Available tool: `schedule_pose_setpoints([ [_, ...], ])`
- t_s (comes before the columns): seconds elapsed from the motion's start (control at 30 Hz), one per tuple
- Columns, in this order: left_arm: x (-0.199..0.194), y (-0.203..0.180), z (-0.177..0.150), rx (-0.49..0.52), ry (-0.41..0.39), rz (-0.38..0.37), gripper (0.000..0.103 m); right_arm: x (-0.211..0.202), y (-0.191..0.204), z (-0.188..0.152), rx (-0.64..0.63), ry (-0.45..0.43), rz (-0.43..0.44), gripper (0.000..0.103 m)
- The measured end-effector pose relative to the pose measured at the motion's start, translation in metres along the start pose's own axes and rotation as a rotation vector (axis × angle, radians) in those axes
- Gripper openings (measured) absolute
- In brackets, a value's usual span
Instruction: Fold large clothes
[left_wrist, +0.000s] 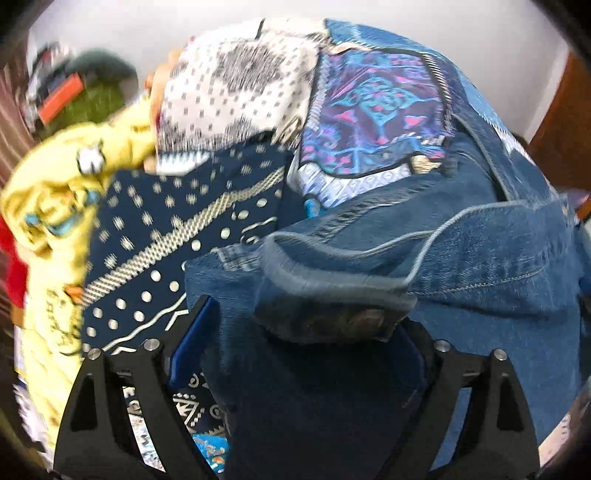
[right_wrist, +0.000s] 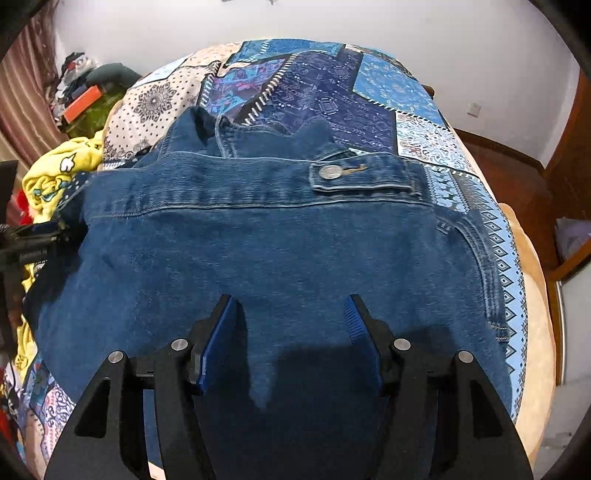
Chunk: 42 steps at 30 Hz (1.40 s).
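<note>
- Looks like we're mid-fold on the denim jacket (right_wrist: 280, 251). It lies spread across the middle of the bed (right_wrist: 532, 280), on the patchwork bedspread (right_wrist: 388, 99), with its button tab (right_wrist: 362, 175) facing up toward the far edge.
- Left gripper (left_wrist: 299, 347) has its jaws set wide, with a bunched fold of denim between them. Can't tell if the pads are actually biting the cloth, since the right pad is hidden behind it.
- Right gripper (right_wrist: 291, 339) hovers over the flat back panel near the bed's near edge, jaws apart, nothing in them.
- Next move, I reckon: left closes on that bunched edge, right pins or grabs the opposite side, then carry the flap over evenly. Thick denim will likely want a firm grip.
- Containers: none I can make out. There's just a yellow garment (right_wrist: 55, 173) heaped at the bed's left edge.
</note>
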<state>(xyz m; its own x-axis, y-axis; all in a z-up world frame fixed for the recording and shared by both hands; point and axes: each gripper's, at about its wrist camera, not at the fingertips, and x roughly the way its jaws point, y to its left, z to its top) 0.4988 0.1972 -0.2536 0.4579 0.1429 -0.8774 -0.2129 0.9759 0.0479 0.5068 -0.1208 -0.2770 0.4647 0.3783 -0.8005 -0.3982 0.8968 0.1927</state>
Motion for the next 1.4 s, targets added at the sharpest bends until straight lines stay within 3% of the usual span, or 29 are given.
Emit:
schedule_pose_setpoints([
  [0.13, -0.008, 0.006, -0.006, -0.002, -0.016, -0.009, 0.089, -0.007, -0.002, -0.009, -0.037, -0.001, -0.001, 0.057],
  [0.23, -0.023, 0.006, -0.013, 0.012, -0.025, -0.006, 0.089, -0.014, -0.003, -0.019, -0.08, 0.007, -0.136, 0.066],
  [0.43, -0.055, 0.026, -0.02, -0.012, -0.049, 0.026, 0.089, -0.044, -0.026, -0.041, -0.027, 0.011, -0.101, 0.066],
  [0.67, -0.111, 0.045, -0.045, -0.086, -0.126, -0.02, 0.089, -0.069, -0.037, -0.056, 0.014, 0.046, -0.185, 0.069],
  [0.83, -0.139, 0.038, -0.08, -0.113, -0.149, -0.127, 0.089, -0.094, -0.045, -0.065, 0.066, 0.028, -0.178, 0.069],
  [0.97, -0.141, 0.03, -0.105, -0.157, -0.12, -0.244, 0.089, -0.119, -0.042, -0.07, 0.07, -0.031, -0.176, 0.072],
  [1.03, -0.139, 0.027, -0.115, -0.189, -0.108, -0.285, 0.089, -0.128, -0.039, -0.071, 0.069, -0.061, -0.176, 0.081],
  [1.2, -0.118, 0.021, -0.138, -0.256, -0.033, -0.392, 0.089, -0.136, -0.026, -0.067, 0.051, -0.111, -0.152, 0.084],
  [1.4, -0.073, 0.035, -0.152, -0.446, 0.043, -0.53, 0.089, -0.119, -0.012, -0.067, 0.036, -0.098, -0.126, 0.087],
])
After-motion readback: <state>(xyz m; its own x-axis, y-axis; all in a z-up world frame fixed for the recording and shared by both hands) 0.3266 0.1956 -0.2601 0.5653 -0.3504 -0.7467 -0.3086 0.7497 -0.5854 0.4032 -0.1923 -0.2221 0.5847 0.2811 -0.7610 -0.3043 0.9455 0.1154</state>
